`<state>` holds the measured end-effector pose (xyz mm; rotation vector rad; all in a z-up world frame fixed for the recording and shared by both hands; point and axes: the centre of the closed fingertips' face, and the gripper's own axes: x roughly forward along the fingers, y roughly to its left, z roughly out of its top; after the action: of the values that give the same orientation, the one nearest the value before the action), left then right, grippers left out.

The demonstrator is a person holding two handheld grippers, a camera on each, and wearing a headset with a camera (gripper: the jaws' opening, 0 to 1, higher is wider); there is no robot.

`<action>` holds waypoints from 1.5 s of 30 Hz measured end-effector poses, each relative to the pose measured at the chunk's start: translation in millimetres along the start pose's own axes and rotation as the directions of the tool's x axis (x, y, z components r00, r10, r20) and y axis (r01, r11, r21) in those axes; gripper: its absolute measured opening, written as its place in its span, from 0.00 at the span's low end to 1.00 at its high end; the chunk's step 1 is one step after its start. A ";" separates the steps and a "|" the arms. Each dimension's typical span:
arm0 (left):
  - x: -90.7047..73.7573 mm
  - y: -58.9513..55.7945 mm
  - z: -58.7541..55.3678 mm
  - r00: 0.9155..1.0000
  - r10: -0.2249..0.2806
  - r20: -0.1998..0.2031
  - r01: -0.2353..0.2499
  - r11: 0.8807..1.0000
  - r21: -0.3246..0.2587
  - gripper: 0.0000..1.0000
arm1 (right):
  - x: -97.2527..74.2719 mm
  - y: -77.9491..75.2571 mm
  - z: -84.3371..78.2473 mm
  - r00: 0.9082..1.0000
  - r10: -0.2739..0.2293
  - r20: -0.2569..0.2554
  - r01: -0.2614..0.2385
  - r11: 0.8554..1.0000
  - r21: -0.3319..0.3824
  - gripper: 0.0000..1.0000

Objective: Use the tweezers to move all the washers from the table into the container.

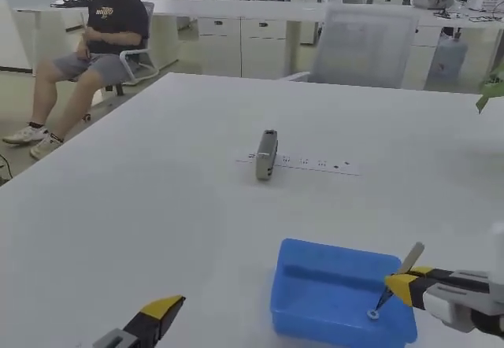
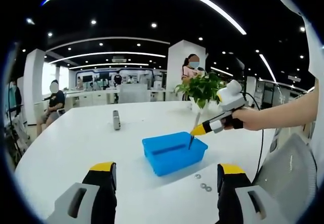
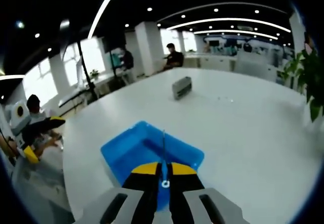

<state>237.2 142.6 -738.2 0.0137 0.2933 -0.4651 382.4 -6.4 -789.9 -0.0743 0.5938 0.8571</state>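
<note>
Ahead of the left gripper (image 2: 167,171), a white table (image 2: 76,143) runs into an open office with white pillars (image 2: 185,62) and a dark ceiling dotted with spotlights. A potted plant (image 2: 201,88) stands to its front right. Far left of the right gripper (image 3: 164,169) are bright windows (image 3: 88,57), with a curved light strip (image 3: 107,8) overhead. Past the table's far edge stand white desks (image 1: 236,41), a grey mesh chair (image 1: 366,45) and a seated person (image 1: 102,37).

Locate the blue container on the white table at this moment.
In the head view the blue container sits low, right of centre, nearer than the grey block; the right tool holds tweezers pointing into its right end.
</note>
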 end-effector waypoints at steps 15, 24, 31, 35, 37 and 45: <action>1.0 -1.6 -3.4 1.000 -0.008 -0.022 0.008 1.000 0.009 0.82 | -20.3 20.4 15.4 0.998 0.020 0.054 -0.019 1.000 -0.004 0.03; 1.4 -2.6 -5.7 0.999 -0.013 -0.035 0.013 1.000 0.015 0.81 | -45.2 40.7 19.6 0.995 0.044 0.085 -0.045 0.999 0.015 0.03; 2.1 -4.3 -7.7 0.999 -0.022 -0.046 0.022 1.000 0.018 0.80 | -64.2 53.9 5.2 0.995 0.060 0.075 -0.064 0.997 0.052 0.03; 2.3 -5.0 -8.4 0.998 -0.025 -0.049 0.026 0.999 0.020 0.80 | -71.2 63.3 -14.2 0.997 0.072 0.036 -0.075 0.995 0.069 0.03; 2.2 -5.1 -8.6 0.998 -0.026 -0.051 0.027 0.999 0.021 0.80 | -73.3 68.1 -25.8 0.996 0.084 0.017 -0.085 0.992 0.091 0.03; 2.2 -5.4 -9.9 0.998 -0.027 -0.058 0.029 0.999 0.025 0.79 | -76.3 88.1 -69.2 0.988 0.126 -0.091 -0.114 0.985 0.129 0.03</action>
<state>234.0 137.6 -748.0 0.0483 0.3445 -0.4967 247.7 -20.9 -793.1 0.0316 0.7493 0.9357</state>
